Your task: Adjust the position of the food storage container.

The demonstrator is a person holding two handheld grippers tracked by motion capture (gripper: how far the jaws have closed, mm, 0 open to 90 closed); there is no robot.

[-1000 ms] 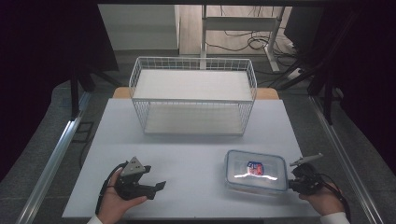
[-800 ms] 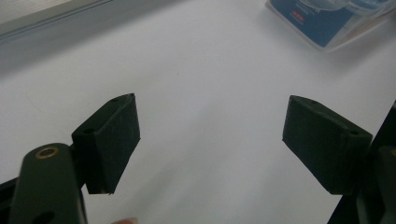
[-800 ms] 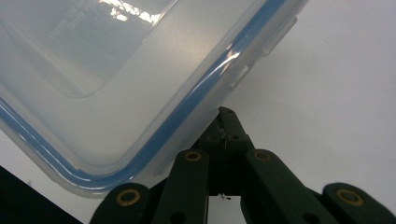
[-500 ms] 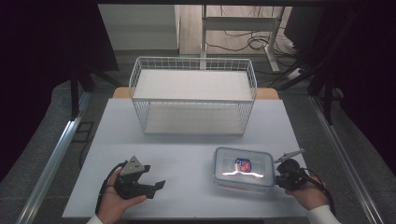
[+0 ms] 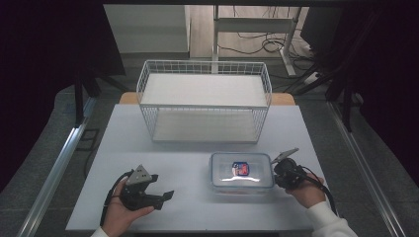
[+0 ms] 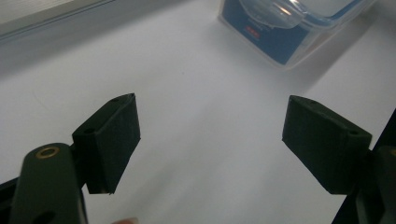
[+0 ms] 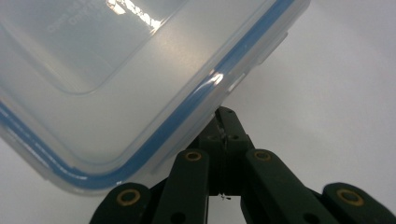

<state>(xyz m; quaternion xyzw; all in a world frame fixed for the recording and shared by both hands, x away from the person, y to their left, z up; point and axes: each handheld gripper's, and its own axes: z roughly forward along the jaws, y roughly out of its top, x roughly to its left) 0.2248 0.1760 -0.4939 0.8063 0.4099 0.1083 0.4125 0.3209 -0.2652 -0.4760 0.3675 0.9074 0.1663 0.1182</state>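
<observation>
My right gripper [image 5: 277, 170] is clenched, its jaws pressed flat together against the right end of the clear container [image 5: 241, 172], just under the blue-sealed lid rim [image 7: 187, 112]. Whether they pinch a lid clasp or merely butt against the wall, I cannot tell from the right gripper view. The container sits flat near the front edge of the bench [image 5: 197, 148], right of centre, with the wire basket [image 5: 205, 101] well apart toward the back edge.

My left gripper [image 5: 148, 190] rests released near the front left of the bench, jaws wide with nothing between them; in its own view the container [image 6: 289, 28] lies ahead, off to one side.

I judge the step in hand is nudging or dragging the container across the bench. To do it well, I should keep the jaws low and level so the push goes through the wall rather than under the rim, which could tip the box or pop the lid. Move slowly and straight, so it does not pivot around the contact point.
</observation>
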